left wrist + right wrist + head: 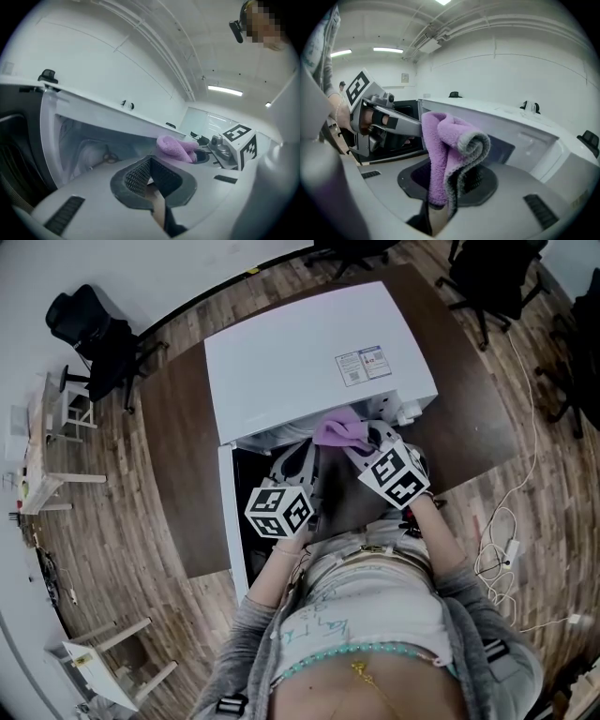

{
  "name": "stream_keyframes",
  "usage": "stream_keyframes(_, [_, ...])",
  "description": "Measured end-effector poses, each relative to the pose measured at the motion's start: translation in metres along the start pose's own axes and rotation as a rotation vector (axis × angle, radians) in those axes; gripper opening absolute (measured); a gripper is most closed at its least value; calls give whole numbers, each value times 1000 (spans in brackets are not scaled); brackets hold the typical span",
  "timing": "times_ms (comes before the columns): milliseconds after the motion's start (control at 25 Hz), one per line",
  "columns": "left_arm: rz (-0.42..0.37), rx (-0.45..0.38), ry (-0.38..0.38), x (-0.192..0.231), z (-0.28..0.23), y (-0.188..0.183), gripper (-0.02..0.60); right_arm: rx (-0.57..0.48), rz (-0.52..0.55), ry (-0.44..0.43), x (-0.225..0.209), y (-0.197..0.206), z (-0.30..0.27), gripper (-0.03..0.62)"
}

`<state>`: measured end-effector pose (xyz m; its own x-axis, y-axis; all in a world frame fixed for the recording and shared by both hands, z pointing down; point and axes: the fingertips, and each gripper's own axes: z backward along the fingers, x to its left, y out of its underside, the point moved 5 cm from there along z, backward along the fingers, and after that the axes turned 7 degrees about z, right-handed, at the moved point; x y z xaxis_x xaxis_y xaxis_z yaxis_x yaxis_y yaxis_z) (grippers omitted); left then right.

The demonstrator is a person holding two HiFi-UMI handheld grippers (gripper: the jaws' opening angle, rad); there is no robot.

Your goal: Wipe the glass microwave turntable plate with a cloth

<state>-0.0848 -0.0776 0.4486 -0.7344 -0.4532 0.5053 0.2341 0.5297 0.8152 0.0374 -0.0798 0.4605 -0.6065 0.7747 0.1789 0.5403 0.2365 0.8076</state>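
Step in hand: by my reading, carrying the cloth [450,150] to the open front of the microwave [309,343]; wiping looks not yet begun.
Plate: a pale rounded shape with a small hub inside the microwave, seen in the left gripper view, is probably the plate [91,157]; I cannot be sure, as the glass barely shows.
Cloth: purple, folded over itself, held just in front of the microwave's opening and touching nothing else.
Doing it well: take the cloth in low through the opening, lay a flat fold on the glass, and wipe in circles from the hub outward with light pressure. The free gripper could pin the rim so that the plate does not spin or tip.
Right gripper [361,451]: its fingers [480,180] are clamped on the cloth's lower folds, and the rest bulges above them.
Left gripper [150,173]: its fingers [138,176] are pressed together with nothing between them.
Hand pose: both grippers sit side by side at the microwave's mouth. The right one tips down toward it and the left one points nearly level into it. The forearms are bent close to the body.
Door [228,512]: swung open at the microwave's left, beside the left gripper.
Worktop [178,427]: dark, and carries the microwave.
Risk: a loose fold may drag on the microwave's lower edge.
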Motion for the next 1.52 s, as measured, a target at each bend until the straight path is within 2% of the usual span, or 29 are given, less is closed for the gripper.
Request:
stream_keyframes(120, [-84,-15,3,-7,2,-9,11,-60,-65,-19,-1,-7,5,112])
stream_keyframes(240, [-130,-34,6,-13,4,-18,11,-106,-99,-26,-4,-14,10,112])
stream_keyframes(440, [-189,-70,14,-23,9,-32,11,-164,-108,-29,-5,-30,19,112])
stream_keyframes(680, [-208,-123,27,-35,14,-50,11,-244,-103,-15,-9,-57,33,112])
stream_keyframes(1120, [-376,-201,14,-61,22,-77,11,-342,-127,21,-17,-80,50,112])
stream_keyframes(1520, [-371,-244,16,-67,22,-90,11,-447,-176,45,-24,-95,66,112])
